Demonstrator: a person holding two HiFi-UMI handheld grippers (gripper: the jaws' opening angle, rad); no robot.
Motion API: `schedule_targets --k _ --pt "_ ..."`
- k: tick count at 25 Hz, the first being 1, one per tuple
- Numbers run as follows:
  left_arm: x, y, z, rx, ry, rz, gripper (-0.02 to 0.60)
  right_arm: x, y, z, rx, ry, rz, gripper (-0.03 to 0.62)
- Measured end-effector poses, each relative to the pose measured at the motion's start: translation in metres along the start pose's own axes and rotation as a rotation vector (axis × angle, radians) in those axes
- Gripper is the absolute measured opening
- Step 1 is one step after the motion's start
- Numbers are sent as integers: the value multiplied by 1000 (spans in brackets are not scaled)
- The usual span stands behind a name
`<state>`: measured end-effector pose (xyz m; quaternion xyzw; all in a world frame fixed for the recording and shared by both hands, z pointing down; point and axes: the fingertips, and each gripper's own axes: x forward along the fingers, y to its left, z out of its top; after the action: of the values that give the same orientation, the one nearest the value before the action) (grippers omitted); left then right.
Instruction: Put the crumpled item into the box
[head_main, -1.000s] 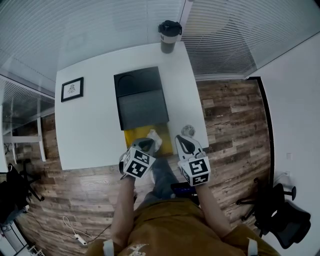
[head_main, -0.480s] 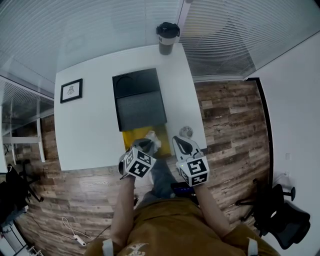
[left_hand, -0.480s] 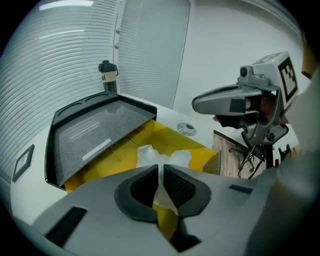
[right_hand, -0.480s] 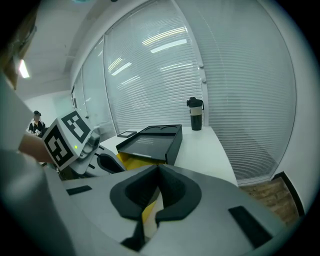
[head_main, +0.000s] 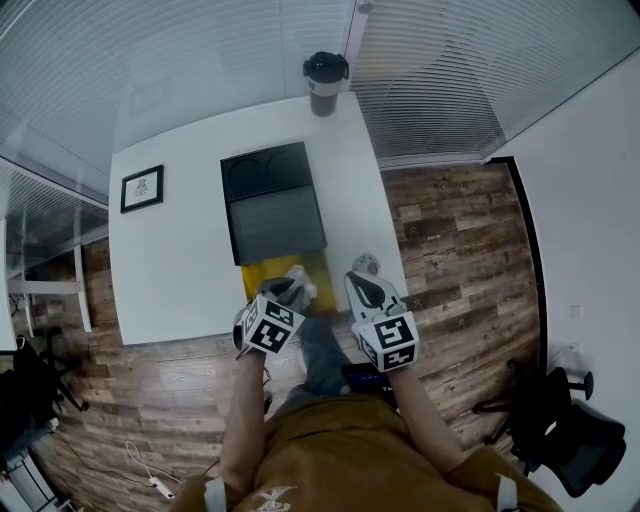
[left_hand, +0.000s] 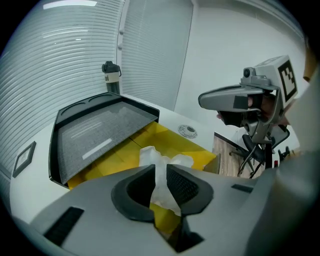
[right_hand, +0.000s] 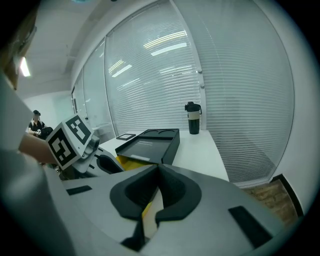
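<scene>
A crumpled white item (left_hand: 159, 161) is pinched in my left gripper (left_hand: 161, 174), which is shut on it. It hangs over the near end of an open yellow box (left_hand: 170, 139). In the head view the item (head_main: 301, 284) and left gripper (head_main: 290, 293) sit at the yellow box's (head_main: 262, 273) front edge. A black lid (head_main: 272, 203) covers the box's far part. My right gripper (head_main: 362, 286) hovers just right of the box at the table's near edge. Its jaws meet in the right gripper view (right_hand: 159, 172), with nothing held between them.
A white table (head_main: 170, 270) carries a dark cup (head_main: 324, 80) at the far edge, a framed picture (head_main: 142, 187) at the left and a small round disc (head_main: 366, 263) right of the box. Window blinds lie beyond, and a wood floor with an office chair (head_main: 560, 440) is at the right.
The head view has shifted slightly, so the table sits a little higher and to the left. Both grippers stay close to where they were, the left still holding the item.
</scene>
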<state>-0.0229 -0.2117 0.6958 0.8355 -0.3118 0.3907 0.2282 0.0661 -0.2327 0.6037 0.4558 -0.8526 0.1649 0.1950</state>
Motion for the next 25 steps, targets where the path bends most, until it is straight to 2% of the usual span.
schedule_targets --k 7,13,21,25 --pt "-19 7 16 -117 -106 -4 84 -7 3 7 2 -29 6 12" --pt "-32 10 17 -152 -149 28 75 -16 6 14 3 -62 3 12" --pt "-63 4 32 -201 -273 72 37 -27 8 21 -31 -75 -14 12" --pt "-80 6 35 -258 -335 80 26 -35 14 29 -53 -103 -16 12"
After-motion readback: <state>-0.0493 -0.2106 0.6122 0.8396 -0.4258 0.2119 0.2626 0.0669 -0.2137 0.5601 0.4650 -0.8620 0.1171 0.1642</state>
